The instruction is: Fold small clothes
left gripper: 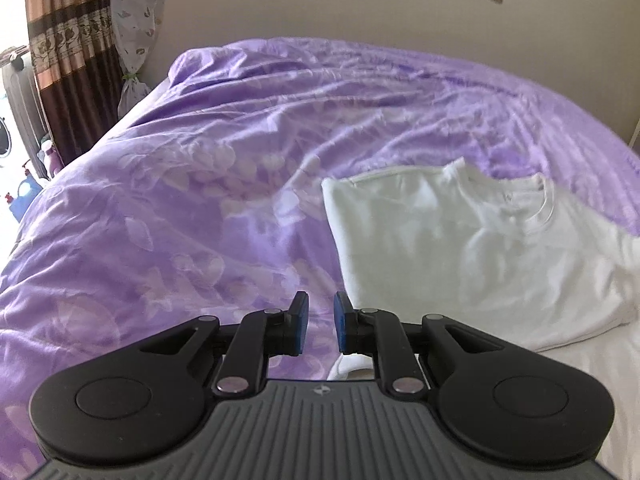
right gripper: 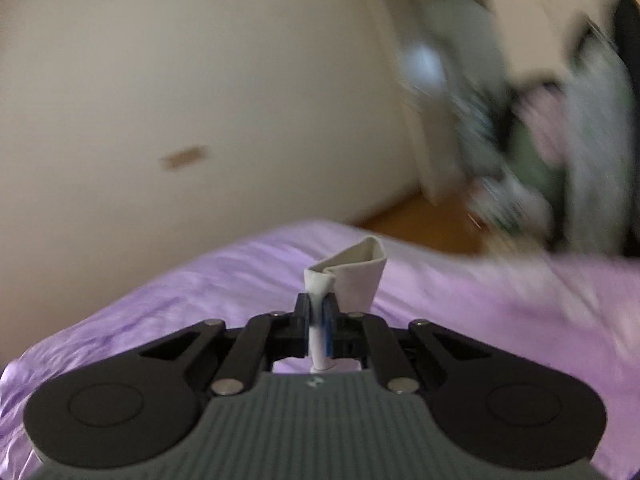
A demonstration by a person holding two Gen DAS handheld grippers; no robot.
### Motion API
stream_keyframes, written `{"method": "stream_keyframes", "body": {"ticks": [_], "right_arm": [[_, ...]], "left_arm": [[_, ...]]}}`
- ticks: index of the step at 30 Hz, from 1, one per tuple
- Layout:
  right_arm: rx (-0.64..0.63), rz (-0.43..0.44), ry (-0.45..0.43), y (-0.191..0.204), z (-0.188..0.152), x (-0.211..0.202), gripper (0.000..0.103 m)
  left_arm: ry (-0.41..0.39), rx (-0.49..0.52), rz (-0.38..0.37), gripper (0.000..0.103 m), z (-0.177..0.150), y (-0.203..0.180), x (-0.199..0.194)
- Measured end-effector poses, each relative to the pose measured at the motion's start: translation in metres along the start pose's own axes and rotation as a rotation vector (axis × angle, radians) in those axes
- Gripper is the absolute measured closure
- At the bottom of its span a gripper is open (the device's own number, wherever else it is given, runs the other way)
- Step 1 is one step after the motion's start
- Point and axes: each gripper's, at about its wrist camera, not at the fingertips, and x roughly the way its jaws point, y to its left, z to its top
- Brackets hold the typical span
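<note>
The white shirt (left gripper: 472, 248) is lying partly folded on the purple bedspread (left gripper: 208, 184), collar facing up, with its left edge folded under in a straight line. It is sitting ahead and to the right of the left gripper (left gripper: 320, 326), whose blue-padded fingers (left gripper: 342, 326) are standing a little apart with nothing between them; they are hovering over bedspread just beside the shirt's near left corner, and I cannot tell whether they are touching the cloth. In the right wrist view, the right gripper (right gripper: 318, 328) is clamped tight on a strip of white fabric (right gripper: 352, 276), which is poking up past the fingertips in a folded loop and also trailing down behind the pads. Whether this strip belongs to the shirt is not clear from either view. The right gripper is hanging above the bedspread, with a cream wall (right gripper: 180, 100) beyond. The right view's far side is heavily blurred. A brown striped curtain (left gripper: 72, 52) is hanging at the far left of the left view.
</note>
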Motion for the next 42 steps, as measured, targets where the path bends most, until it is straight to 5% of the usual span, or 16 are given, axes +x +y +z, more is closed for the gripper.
{"method": "stream_keyframes", "body": {"ticks": [4,10,17,22,25,27,30,34,42], "right_arm": [[-0.109,0.151,-0.010,0.108,0.009,-0.022,0.101],[-0.244,0.337,0.050,0.252,-0.047,-0.023,0.102],[-0.279,0.478,0.340,0.349,-0.209,0.014,0.102],[-0.340,0.512,0.593,0.376,-0.351,0.021,0.102],[-0.362,0.561,0.721,0.376,-0.401,0.021,0.097],[-0.380,0.591,0.763,0.375,-0.409,0.019,0.093],[-0.399,0.604,0.769,0.372,-0.405,0.018,0.070],[-0.397,0.600,0.733,0.345,-0.361,0.019,0.066],[-0.393,0.376,0.674,0.221,-0.286,0.052,0.064]], "left_arm": [[-0.006,-0.079,-0.050,0.085,-0.002,0.022,-0.013],[-0.029,-0.112,-0.079,0.085,-0.001,0.045,-0.031],[0.021,-0.234,-0.313,0.085,-0.010,0.078,-0.035],[0.043,-0.208,-0.389,0.085,-0.016,0.081,-0.036],[0.062,-0.221,-0.448,0.085,-0.015,0.079,-0.031],[0.068,-0.234,-0.478,0.085,-0.013,0.074,-0.025],[0.075,-0.260,-0.508,0.083,-0.009,0.064,-0.013],[0.093,-0.266,-0.521,0.073,-0.002,0.042,0.009],[0.137,-0.240,-0.505,0.062,0.013,-0.005,0.072]]}}
